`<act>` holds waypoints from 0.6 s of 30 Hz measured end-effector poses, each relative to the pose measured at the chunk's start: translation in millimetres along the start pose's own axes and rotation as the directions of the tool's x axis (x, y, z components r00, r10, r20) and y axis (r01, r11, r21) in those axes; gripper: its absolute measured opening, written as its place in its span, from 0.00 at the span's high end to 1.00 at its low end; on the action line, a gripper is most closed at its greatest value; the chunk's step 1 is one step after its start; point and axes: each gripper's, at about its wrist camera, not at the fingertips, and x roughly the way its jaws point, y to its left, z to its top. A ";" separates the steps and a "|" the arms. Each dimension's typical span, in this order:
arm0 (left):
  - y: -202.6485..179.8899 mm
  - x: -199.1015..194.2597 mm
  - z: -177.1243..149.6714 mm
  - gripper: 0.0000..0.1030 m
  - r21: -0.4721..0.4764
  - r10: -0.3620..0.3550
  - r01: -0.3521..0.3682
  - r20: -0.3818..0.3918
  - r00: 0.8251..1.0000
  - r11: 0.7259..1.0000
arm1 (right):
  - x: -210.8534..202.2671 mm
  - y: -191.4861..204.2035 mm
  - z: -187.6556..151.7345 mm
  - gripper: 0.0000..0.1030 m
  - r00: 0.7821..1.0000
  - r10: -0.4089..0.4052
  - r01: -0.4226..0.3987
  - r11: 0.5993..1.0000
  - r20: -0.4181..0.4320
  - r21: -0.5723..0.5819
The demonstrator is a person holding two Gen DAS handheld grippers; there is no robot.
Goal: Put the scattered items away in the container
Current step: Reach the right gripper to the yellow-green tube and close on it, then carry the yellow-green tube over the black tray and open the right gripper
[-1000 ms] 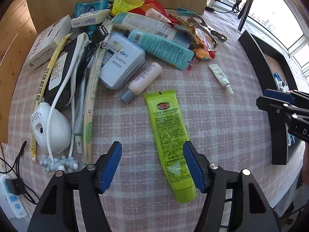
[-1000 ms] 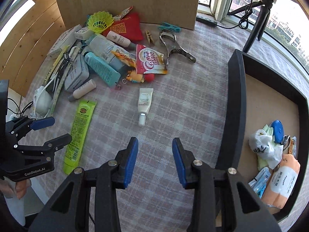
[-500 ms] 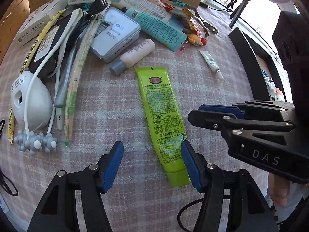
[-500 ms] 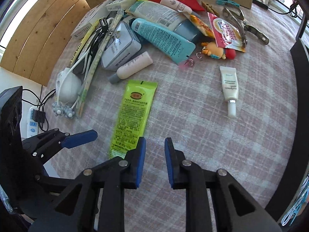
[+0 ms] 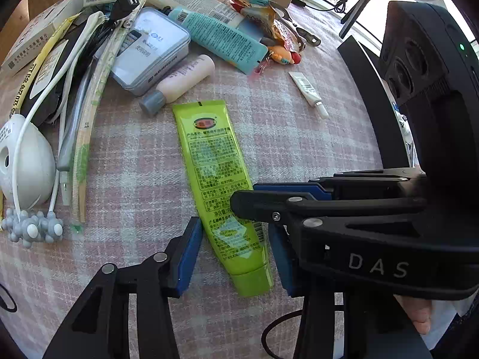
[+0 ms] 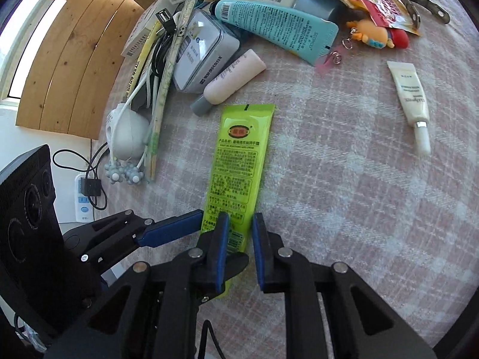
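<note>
**Both tongs on the one green tube**

Your left gripper [image 5: 232, 254] points steeply down, its jaws closing with the cap end of the green tube [image 5: 215, 173] between the blue pads; a gap still shows on each side, so no grip yet. Your right gripper [image 6: 239, 248] comes in from the right across the left one, also tilted down, jaws narrow, straddling the same tube just above the left pads. Can't tell if its pads actually press. A thumb [image 5: 419, 314] shows under the right tool.

Tube lies flat on the plaid cloth [image 5: 299, 149], crimped end pointing away from both tongs.

Counts ahead of the tongs: one green tube, one pink bottle [image 5: 179, 80] just past its crimp, one small white tube [image 6: 411, 101] off right, two teal tubes, one tin [image 5: 149, 51], one white mask [image 5: 25, 161] left.

Black container wall [image 5: 374, 98] sits far right.
</note>
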 end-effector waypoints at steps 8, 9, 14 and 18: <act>-17.6 1.8 10.3 0.61 0.031 -0.020 0.020 0.004 1.000 0.999 | -11.5 1.3 -6.2 0.84 0.999 -0.035 0.035 0.999 0.039 0.006; -21.5 0.4 12.5 0.61 0.039 -0.022 0.022 0.007 1.000 0.999 | -15.3 0.9 -7.0 0.84 0.998 -0.038 0.037 0.999 0.050 0.009; -47.6 -7.6 28.5 0.62 0.099 -0.029 0.026 0.026 0.999 0.995 | -46.4 -17.4 -1.6 0.84 0.992 -0.054 0.050 0.998 0.113 0.039; -79.2 -10.5 46.6 0.62 0.163 -0.047 0.040 0.038 0.998 0.986 | -79.0 -37.2 -8.1 0.84 0.983 -0.077 0.066 0.995 0.165 0.071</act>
